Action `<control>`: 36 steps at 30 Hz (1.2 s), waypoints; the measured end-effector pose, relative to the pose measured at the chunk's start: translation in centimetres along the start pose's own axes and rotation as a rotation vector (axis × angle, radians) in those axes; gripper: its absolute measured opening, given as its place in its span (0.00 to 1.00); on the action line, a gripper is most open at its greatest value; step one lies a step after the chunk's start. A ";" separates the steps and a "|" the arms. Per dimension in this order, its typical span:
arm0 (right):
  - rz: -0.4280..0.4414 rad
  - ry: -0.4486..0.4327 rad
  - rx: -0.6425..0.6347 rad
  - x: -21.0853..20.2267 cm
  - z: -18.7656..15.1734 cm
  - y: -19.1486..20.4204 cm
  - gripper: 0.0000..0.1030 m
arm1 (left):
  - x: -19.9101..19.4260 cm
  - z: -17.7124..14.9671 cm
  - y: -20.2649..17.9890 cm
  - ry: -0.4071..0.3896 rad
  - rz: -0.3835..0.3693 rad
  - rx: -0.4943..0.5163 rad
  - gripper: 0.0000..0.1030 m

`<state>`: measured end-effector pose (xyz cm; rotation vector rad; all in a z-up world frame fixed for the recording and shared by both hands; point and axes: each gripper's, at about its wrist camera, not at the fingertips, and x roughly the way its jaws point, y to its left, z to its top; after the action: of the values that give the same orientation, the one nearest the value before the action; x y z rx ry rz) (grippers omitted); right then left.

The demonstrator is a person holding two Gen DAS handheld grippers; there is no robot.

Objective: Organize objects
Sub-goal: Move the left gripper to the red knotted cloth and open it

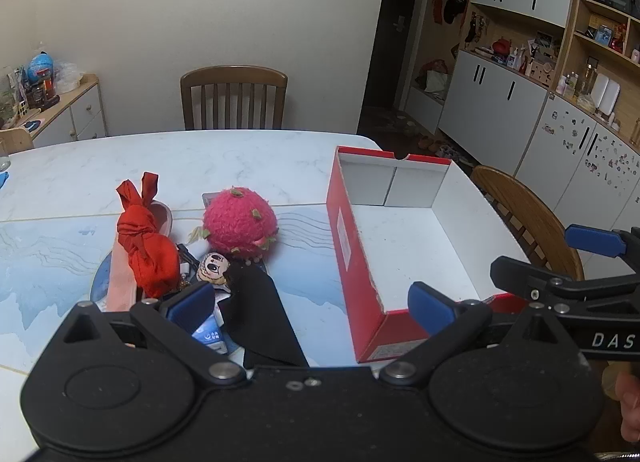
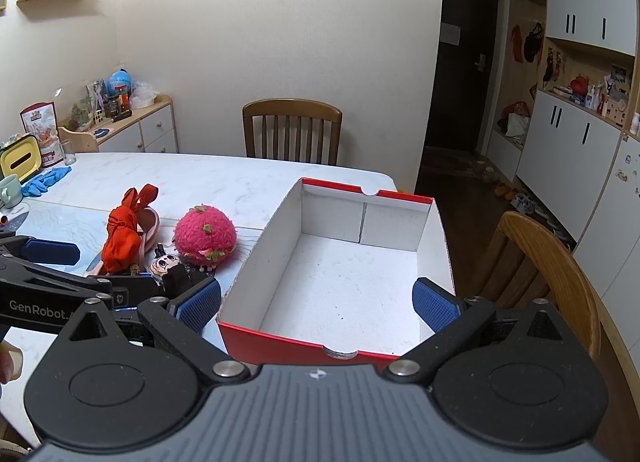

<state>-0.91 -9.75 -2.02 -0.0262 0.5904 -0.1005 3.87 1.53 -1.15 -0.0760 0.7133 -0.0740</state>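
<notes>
A pile lies on the blue mat left of the box: a knotted red cloth [image 1: 146,250] [image 2: 120,240], a pink fuzzy plush ball [image 1: 240,224] [image 2: 206,236], a small doll-face figure [image 1: 212,268] [image 2: 162,264] and a black cloth [image 1: 264,314]. The open red shoebox [image 1: 348,242] [image 2: 340,198] has a white, empty inside. My left gripper [image 1: 311,306] [image 2: 72,268] is open just before the pile, holding nothing. Over the box's near edge my right gripper [image 2: 318,304] [image 1: 560,254] stands open and empty too.
A wooden chair [image 2: 292,130] stands at the table's far side and another [image 2: 540,262] at the right of the box. A mug [image 2: 10,190], blue gloves [image 2: 44,180] and a yellow tissue box [image 2: 20,162] sit at the far left. Cabinets line the right wall.
</notes>
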 end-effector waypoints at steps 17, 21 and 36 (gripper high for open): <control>-0.027 0.018 0.003 2.3 1.1 1.4 1.00 | 2.3 1.5 2.5 0.011 -0.054 -0.001 0.99; -0.019 0.004 -0.006 2.5 1.4 1.9 1.00 | 2.8 1.8 3.1 0.016 -0.056 -0.003 0.99; -0.159 0.046 0.066 4.7 2.3 0.1 1.00 | 5.3 3.1 8.5 0.022 -0.011 -0.050 0.99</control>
<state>4.24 -10.10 -2.75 -0.0065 0.6301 -0.2752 10.21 9.61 -3.05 -0.1276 0.7369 -0.0678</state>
